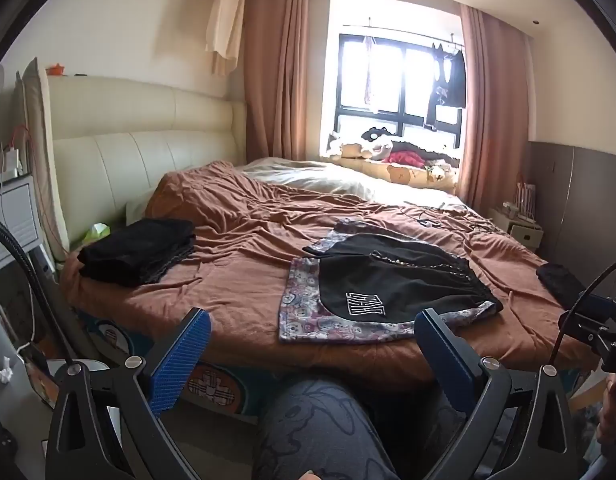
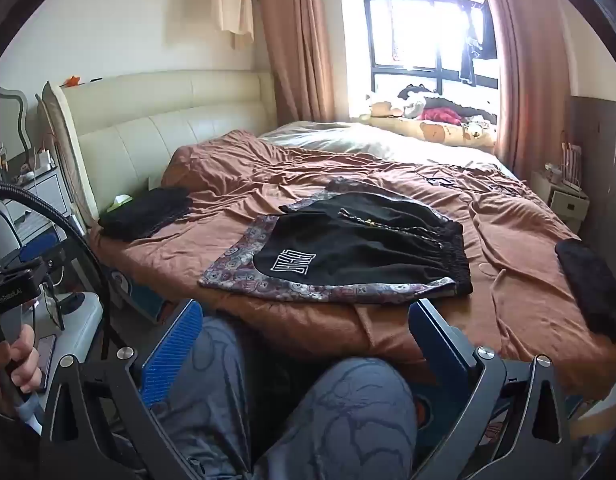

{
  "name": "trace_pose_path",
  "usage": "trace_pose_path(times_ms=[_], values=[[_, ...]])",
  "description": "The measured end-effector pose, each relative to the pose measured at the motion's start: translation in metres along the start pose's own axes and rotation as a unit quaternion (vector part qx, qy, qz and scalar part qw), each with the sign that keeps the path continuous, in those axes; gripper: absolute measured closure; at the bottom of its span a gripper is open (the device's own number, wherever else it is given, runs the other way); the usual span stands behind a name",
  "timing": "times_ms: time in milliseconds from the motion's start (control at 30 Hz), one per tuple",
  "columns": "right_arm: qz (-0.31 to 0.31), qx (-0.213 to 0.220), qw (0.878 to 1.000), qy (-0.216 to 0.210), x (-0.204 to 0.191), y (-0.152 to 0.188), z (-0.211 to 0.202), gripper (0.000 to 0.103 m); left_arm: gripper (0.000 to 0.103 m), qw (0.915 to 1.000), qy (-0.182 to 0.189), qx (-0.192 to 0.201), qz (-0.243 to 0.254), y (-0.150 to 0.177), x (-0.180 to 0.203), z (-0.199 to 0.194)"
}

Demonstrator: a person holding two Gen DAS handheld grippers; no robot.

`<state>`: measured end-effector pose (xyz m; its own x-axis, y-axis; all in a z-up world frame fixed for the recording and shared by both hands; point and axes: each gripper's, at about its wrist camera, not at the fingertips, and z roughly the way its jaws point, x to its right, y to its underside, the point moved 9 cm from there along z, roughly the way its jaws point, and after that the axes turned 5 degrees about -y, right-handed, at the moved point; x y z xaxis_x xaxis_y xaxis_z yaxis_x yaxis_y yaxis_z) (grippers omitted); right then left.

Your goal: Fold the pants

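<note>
From the left wrist camera I see my left gripper (image 1: 312, 344) held low in front of the bed (image 1: 236, 280), its two blue-padded fingers (image 1: 180, 356) spread wide with nothing between them but my own knee (image 1: 320, 420) in patterned grey cloth below. The black shorts (image 1: 396, 280) lie flat near the bed's near edge, on top of a patterned garment (image 1: 304, 308) — white lettering shows on the leg nearest me, and the gathered waistband points to the right. A folded black stack (image 1: 140, 250) sits well apart to the left, close to the cream headboard (image 1: 148, 148), and another dark piece (image 1: 558, 280) lies at the bed's right edge. The right gripper's frame pokes in at the right border. From the right wrist camera, my right gripper (image 2: 308, 340) is likewise low and short of the mattress, jaws apart and empty, both knees beneath it. The shorts (image 2: 368, 246) sit just beyond the fingertips, still on the patterned garment (image 2: 236, 268); the folded stack (image 2: 148, 212) is off to the left, the dark piece (image 2: 596, 292) on the right. My left hand (image 2: 20, 364) grips its handle at the left border.
</note>
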<state>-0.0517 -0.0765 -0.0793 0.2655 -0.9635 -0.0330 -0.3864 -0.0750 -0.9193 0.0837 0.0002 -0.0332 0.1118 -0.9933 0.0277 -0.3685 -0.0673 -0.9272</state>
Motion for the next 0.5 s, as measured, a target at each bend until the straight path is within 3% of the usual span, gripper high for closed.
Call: trace_pose_path(times_ms=[500], values=[[0.007,0.005,1.000,0.009,0.001,0.000,-0.001,0.000,0.000,0.9998,0.015,0.004,-0.011,0.003,-0.002,-0.002]])
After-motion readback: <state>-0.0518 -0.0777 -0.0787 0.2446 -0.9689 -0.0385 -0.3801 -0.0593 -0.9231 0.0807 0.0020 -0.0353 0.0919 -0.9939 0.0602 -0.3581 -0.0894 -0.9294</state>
